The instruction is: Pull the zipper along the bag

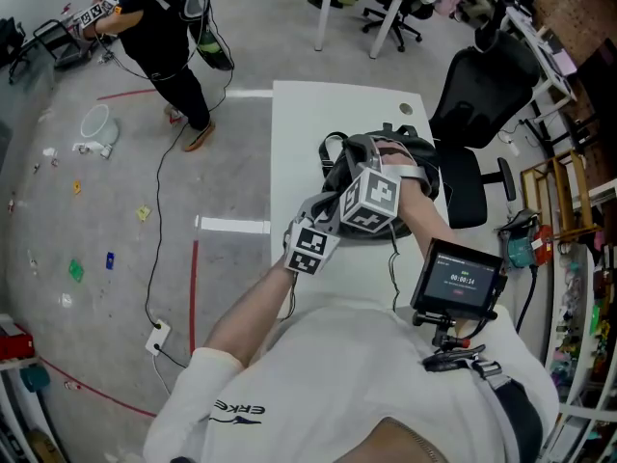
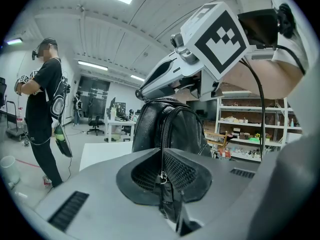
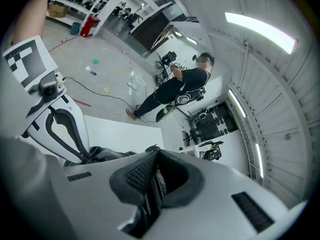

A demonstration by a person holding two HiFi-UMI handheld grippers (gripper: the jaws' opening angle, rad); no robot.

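The left gripper [image 2: 161,156], reaching in over the near end of the white table [image 1: 308,123], has its jaws pinched shut on the zipper pull [image 2: 162,177] of the black bag [image 2: 175,129] (the zip runs up its front). The bag sits toward the table's right edge. The right gripper [image 3: 156,159] clamps a fold of the bag's black material.

You have one black bag [image 2: 186,128] on one white table [image 1: 307,128]. You hold two grippers: one left gripper [image 2: 161,178] and one right gripper [image 3: 152,185]. There is one other person [image 1: 159,25], one black office chair [image 1: 487,83] beside the table, and one small screen [image 1: 461,280] at your chest.
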